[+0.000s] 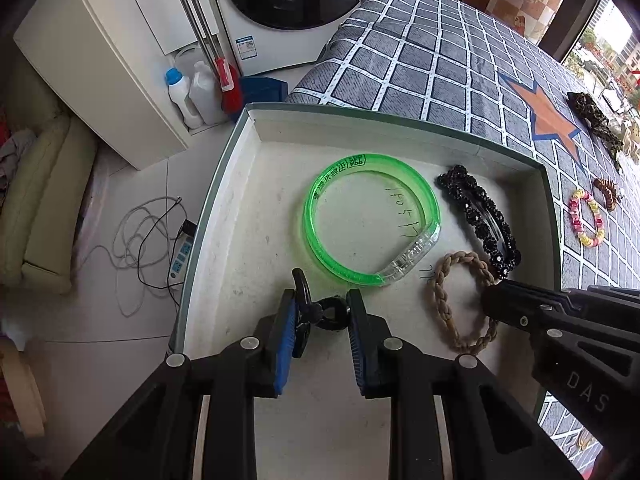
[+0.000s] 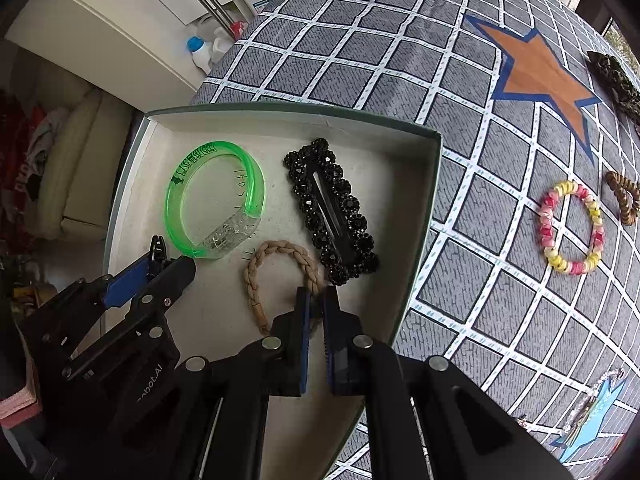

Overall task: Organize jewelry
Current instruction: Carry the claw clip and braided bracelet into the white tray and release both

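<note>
Left to right. The left claw [image 1: 320, 320] is clamped on a small black hair clip [image 1: 316, 312], held low over the box tray [image 1: 248, 208] floor, apparently so it lands beside the green bangle [image 1: 372, 216]. The black beaded barrette [image 2: 332, 212] lies flat in the middle. The right claw [image 2: 316, 312], jaws nearly together, pinches the braided tan hair tie [image 2: 280, 264], which lies in the tray. On the checked worktop [image 2: 460, 220] to the right, a pink-and-yellow bracelet [image 2: 570, 228] remains unsorted.
</note>
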The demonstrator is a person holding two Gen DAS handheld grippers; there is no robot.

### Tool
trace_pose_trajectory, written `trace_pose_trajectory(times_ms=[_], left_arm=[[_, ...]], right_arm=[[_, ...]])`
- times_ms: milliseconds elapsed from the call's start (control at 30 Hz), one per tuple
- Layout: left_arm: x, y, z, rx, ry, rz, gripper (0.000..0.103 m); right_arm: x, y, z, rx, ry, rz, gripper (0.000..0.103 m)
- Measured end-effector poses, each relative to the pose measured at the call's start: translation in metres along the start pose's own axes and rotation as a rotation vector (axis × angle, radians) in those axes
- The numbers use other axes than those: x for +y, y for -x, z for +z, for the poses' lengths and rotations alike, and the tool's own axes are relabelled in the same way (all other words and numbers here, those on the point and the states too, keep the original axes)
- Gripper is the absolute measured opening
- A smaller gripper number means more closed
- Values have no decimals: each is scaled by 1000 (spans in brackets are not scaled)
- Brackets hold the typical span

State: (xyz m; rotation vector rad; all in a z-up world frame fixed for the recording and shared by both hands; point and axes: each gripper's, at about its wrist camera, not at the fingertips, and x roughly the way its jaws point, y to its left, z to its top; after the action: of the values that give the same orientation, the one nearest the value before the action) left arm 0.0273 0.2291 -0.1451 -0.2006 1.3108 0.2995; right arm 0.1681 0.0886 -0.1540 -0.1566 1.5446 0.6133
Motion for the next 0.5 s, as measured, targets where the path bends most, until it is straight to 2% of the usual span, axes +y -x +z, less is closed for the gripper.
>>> trace_pose_trajectory(times_ms=[233,300,367,433,500], left_arm=[[2,1,-1,18,2,18,32],[3,4,-2,18,-1,20,32],[3,6,-3,21,-4,22,32],[3,7,-4,27,-4,19,32],[3,10,-5,31,-8,20,32]], right_arm=[[7,-2,3,5,5,11,9],[6,1,5,2,0,13,15],[4,5,7,2,-4,29,30],[4,12,8,-14,-6,32,39],[3,21,9,-28,-14,42,40]])
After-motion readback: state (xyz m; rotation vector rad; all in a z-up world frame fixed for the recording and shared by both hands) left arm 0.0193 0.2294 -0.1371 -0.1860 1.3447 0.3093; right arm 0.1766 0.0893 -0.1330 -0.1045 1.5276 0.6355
